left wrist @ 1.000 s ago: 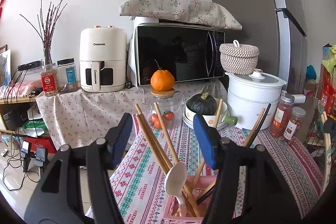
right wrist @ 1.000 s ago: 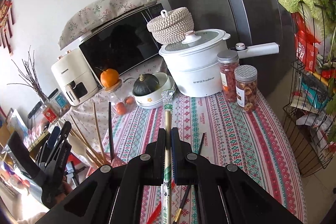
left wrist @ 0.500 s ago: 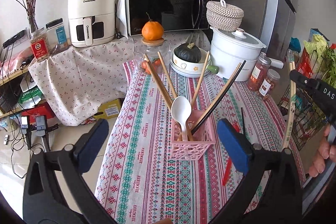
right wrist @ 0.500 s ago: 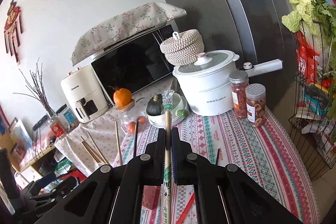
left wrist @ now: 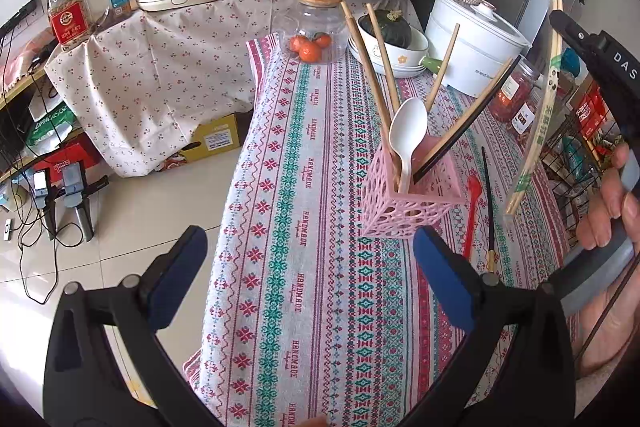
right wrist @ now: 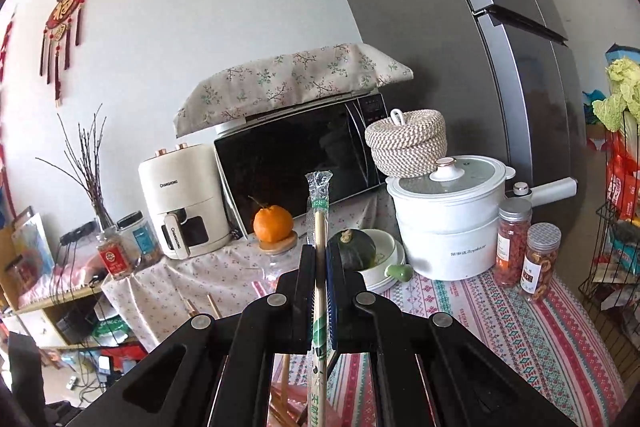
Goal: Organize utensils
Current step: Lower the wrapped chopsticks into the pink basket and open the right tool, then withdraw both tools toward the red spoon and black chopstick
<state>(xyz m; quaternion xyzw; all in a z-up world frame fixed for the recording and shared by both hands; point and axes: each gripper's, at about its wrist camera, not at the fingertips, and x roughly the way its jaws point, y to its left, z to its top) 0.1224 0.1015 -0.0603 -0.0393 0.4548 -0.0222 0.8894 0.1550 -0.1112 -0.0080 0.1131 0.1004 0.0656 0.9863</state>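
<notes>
A pink lattice utensil holder (left wrist: 408,199) stands on the patterned tablecloth (left wrist: 304,227) and holds a white spoon (left wrist: 407,135) and several chopsticks. My left gripper (left wrist: 310,283) is open and empty, low and in front of the holder. My right gripper (right wrist: 319,267) is shut on wrapped chopsticks (right wrist: 319,227), held nearly upright in the air. In the left wrist view these wrapped chopsticks (left wrist: 536,131) hang to the right of the holder. A red spoon (left wrist: 471,211) and a single black chopstick (left wrist: 489,203) lie on the cloth beside the holder.
A glass jar (left wrist: 314,31) topped by an orange, a bowl with a squash (left wrist: 390,31), a white pot (left wrist: 476,43) and spice jars (right wrist: 528,255) stand at the table's far end. A microwave (right wrist: 296,163) and air fryer (right wrist: 184,199) sit behind. A wire rack (right wrist: 616,267) is at right.
My left gripper has pulled back and away from the holder. My right gripper has lifted the wrapped chopsticks higher and tilted up.
</notes>
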